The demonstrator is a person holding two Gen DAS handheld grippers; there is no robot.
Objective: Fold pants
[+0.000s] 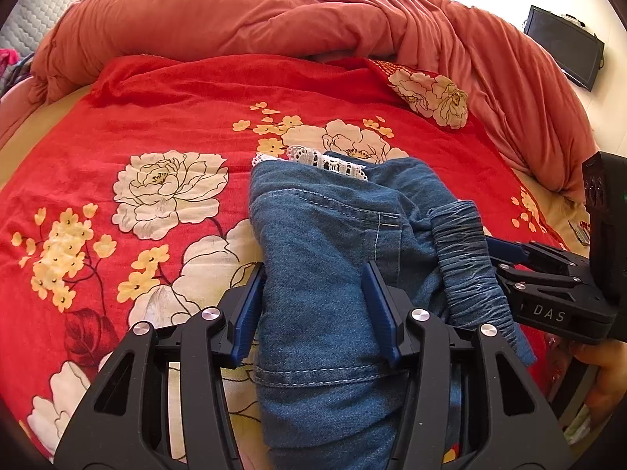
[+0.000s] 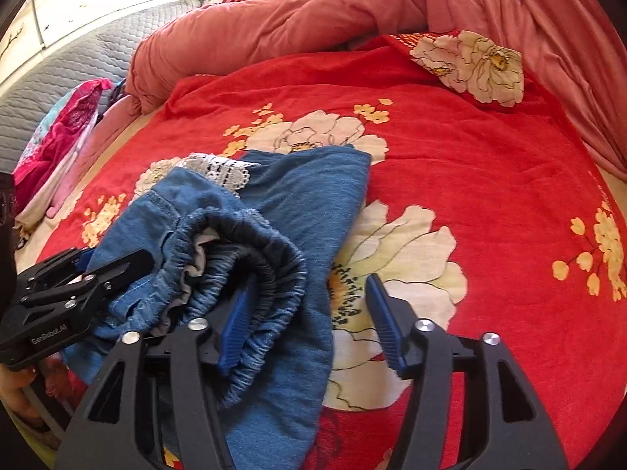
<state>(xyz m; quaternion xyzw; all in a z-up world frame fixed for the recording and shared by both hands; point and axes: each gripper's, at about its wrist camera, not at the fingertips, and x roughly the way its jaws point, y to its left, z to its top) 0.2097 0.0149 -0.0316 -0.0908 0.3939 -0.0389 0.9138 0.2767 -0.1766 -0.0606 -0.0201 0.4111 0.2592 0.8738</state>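
Note:
Blue denim pants (image 1: 325, 235) with white lace cuffs (image 1: 333, 162) lie folded in a bundle on the red floral bedspread (image 1: 156, 117). My left gripper (image 1: 313, 305) is open, its blue pads either side of the near denim fold. My right gripper (image 2: 309, 321) is open over the elastic waistband (image 2: 254, 274), whose gathered edge lies between the pads; the left pad (image 2: 235, 321) touches it. The pants also show in the right wrist view (image 2: 305, 203). Each gripper is seen from the other's camera: right (image 1: 548, 274), left (image 2: 70, 286).
A bunched salmon duvet (image 1: 274, 11) lies along the far side of the bed. Pink clothes (image 2: 66, 129) and a grey quilted headboard (image 2: 78, 58) are at the left. A dark monitor (image 1: 564, 47) stands at the far right.

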